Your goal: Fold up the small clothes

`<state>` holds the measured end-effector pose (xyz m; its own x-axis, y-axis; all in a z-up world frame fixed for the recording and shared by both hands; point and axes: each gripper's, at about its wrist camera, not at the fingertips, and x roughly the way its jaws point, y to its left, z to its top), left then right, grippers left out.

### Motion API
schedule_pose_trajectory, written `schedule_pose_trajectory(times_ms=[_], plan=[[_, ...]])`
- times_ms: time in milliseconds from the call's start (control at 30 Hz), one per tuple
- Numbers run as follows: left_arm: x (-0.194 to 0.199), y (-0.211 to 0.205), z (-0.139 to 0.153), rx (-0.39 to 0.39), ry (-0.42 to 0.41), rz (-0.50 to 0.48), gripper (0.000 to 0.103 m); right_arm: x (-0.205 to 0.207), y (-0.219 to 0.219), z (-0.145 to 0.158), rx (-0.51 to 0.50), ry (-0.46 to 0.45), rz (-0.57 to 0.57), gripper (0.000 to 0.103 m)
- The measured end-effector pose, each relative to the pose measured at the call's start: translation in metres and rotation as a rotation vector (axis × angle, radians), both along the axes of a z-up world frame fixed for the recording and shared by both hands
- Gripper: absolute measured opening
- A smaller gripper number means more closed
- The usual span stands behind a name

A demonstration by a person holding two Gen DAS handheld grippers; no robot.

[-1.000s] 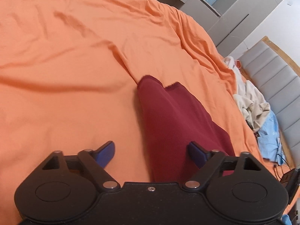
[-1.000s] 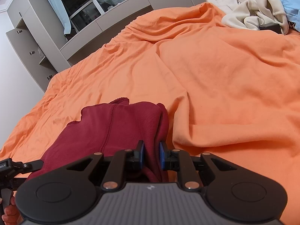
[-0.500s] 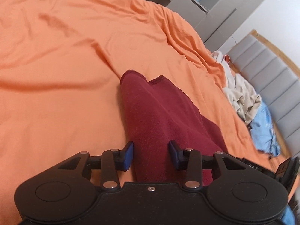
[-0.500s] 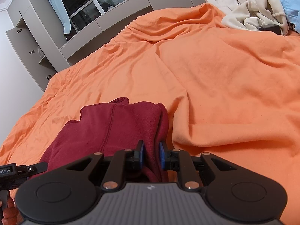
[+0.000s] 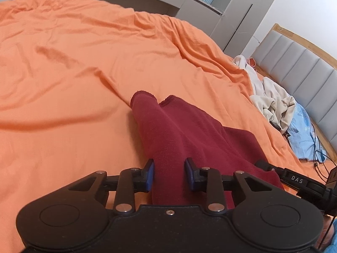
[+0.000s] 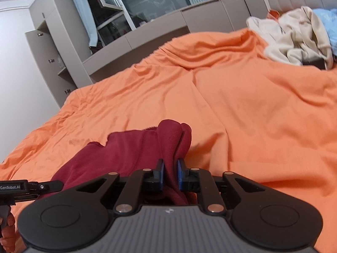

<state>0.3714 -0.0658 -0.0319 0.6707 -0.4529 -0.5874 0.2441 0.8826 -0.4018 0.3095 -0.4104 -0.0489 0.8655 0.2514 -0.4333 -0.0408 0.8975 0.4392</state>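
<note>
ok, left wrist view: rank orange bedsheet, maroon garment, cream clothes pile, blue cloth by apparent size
1. orange bedsheet
2. maroon garment, though it lies nearest the camera
3. cream clothes pile
4. blue cloth; close to the pile, partly hidden, so unsure

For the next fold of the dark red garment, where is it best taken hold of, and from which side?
Probably at the near end, approached low from the person's side. The red garment lies lengthwise away from both tongs on the orange sheet, its bunched near edges standing up enough to pinch. The left tongs have just been closing on one thick fold; the right tongs clamp another.
</note>
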Motion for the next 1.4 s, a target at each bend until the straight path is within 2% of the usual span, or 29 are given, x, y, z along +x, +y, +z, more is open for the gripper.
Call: schedule_pose_trajectory(times_ms=[233, 533, 833, 1033, 1233, 1300, 1400], plan=[[-0.007, 0.002, 0.008, -0.010, -0.038, 0.003, 0.030, -0.007, 0.009, 0.010, -0.035, -0.082, 0.026, 0.014], [-0.020, -0.001, 0.027, -0.020, -0.150, 0.014, 0.027, -0.018, 0.041, 0.033, -0.146, -0.244, 0.074, 0.013], [-0.032, 0.015, 0.053, 0.033, -0.260, 0.072, 0.027, 0.000, 0.087, 0.055, -0.158, -0.320, 0.144, 0.012], [-0.042, 0.042, 0.072, 0.127, -0.355, 0.161, 0.027, 0.017, 0.147, 0.073, -0.210, -0.385, 0.242, 0.012], [-0.053, 0.082, 0.081, 0.209, -0.434, 0.283, 0.027, 0.036, 0.194, 0.076, -0.208, -0.390, 0.316, 0.012], [-0.053, 0.096, 0.076, 0.245, -0.422, 0.323, 0.026, 0.040, 0.205, 0.070, -0.215, -0.371, 0.334, 0.012], [-0.047, 0.112, 0.066, 0.250, -0.361, 0.352, 0.026, 0.047, 0.221, 0.054, -0.249, -0.311, 0.351, 0.012]])
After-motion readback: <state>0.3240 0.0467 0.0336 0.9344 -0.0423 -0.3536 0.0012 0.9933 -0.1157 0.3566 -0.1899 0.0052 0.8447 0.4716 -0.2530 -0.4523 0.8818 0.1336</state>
